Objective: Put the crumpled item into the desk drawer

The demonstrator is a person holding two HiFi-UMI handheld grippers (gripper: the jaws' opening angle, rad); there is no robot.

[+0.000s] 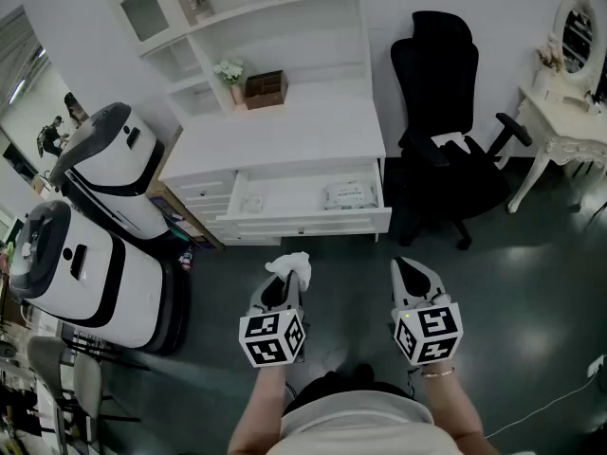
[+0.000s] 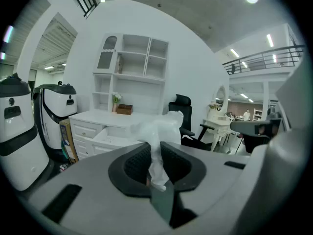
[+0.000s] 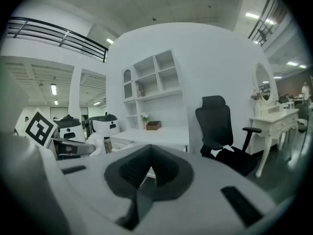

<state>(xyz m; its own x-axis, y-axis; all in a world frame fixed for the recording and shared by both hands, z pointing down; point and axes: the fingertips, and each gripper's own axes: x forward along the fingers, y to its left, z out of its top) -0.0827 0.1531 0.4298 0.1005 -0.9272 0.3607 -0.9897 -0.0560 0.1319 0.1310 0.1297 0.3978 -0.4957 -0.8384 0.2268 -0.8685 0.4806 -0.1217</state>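
Observation:
The crumpled item (image 1: 290, 264) is a wad of white tissue-like paper, pinched between the jaws of my left gripper (image 1: 283, 282). In the left gripper view the wad (image 2: 159, 129) sticks up from the dark pads (image 2: 138, 161) of that gripper (image 2: 155, 153). The desk drawer (image 1: 285, 201) stands pulled out from the white desk (image 1: 285, 136), well ahead of both grippers, and shows again in the left gripper view (image 2: 113, 135). My right gripper (image 1: 406, 271) hovers over the floor beside the left one, shut and holding nothing (image 3: 148, 155).
A white packet (image 1: 352, 194) and a small item (image 1: 251, 203) lie in the drawer. A black office chair (image 1: 444, 159) stands right of the desk, a white vanity table (image 1: 560, 126) far right. Two white machines (image 1: 90, 254) stand at the left. A box (image 1: 266, 88) and flowers (image 1: 230, 72) sit on the desk.

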